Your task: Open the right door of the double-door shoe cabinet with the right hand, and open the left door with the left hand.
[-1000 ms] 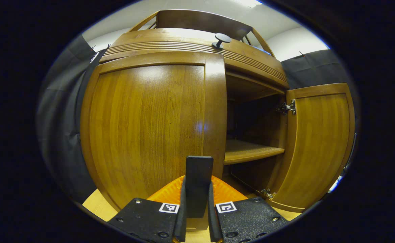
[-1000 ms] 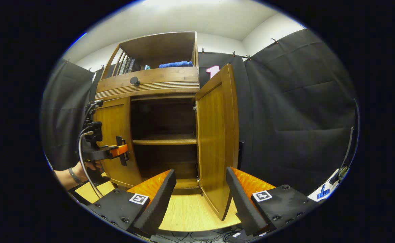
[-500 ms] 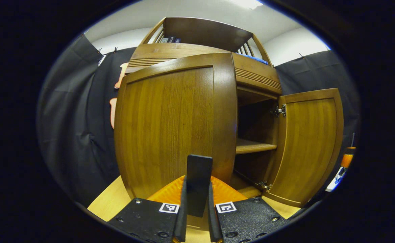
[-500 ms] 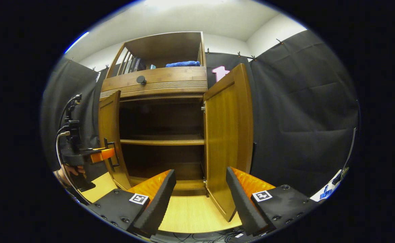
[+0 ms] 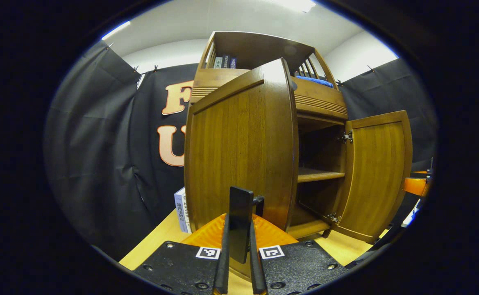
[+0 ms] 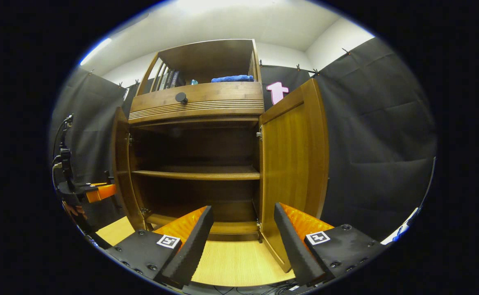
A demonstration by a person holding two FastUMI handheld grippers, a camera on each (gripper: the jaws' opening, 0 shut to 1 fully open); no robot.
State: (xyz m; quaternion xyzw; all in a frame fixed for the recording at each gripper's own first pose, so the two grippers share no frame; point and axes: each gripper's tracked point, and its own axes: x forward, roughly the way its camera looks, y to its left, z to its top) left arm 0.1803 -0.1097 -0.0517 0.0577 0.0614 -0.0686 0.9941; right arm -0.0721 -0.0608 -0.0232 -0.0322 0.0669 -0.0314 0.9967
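The wooden shoe cabinet (image 6: 198,104) stands with both doors swung out. In the left gripper view the left door (image 5: 239,147) faces me, and my left gripper (image 5: 239,229) is shut on its dark upright handle (image 5: 240,205). The right door (image 5: 376,172) hangs wide open beyond it. In the right gripper view the left door (image 6: 120,164) appears nearly edge-on, with the left gripper (image 6: 98,191) at its outer side. The right door (image 6: 294,164) stands open just ahead of my right gripper (image 6: 243,241), which is open and holds nothing.
Inside is a bare middle shelf (image 6: 198,174). Above the doors is a drawer with a round knob (image 6: 180,97), and higher up books (image 6: 169,80) and a blue cloth (image 6: 231,78). A book (image 5: 180,209) stands left of the cabinet. The pale wooden base (image 6: 231,262) runs underneath.
The left door has swung from nearly closed to wide open, drawn out by my left gripper on its handle. My right gripper stays open and has drifted slightly; the right door remains open.
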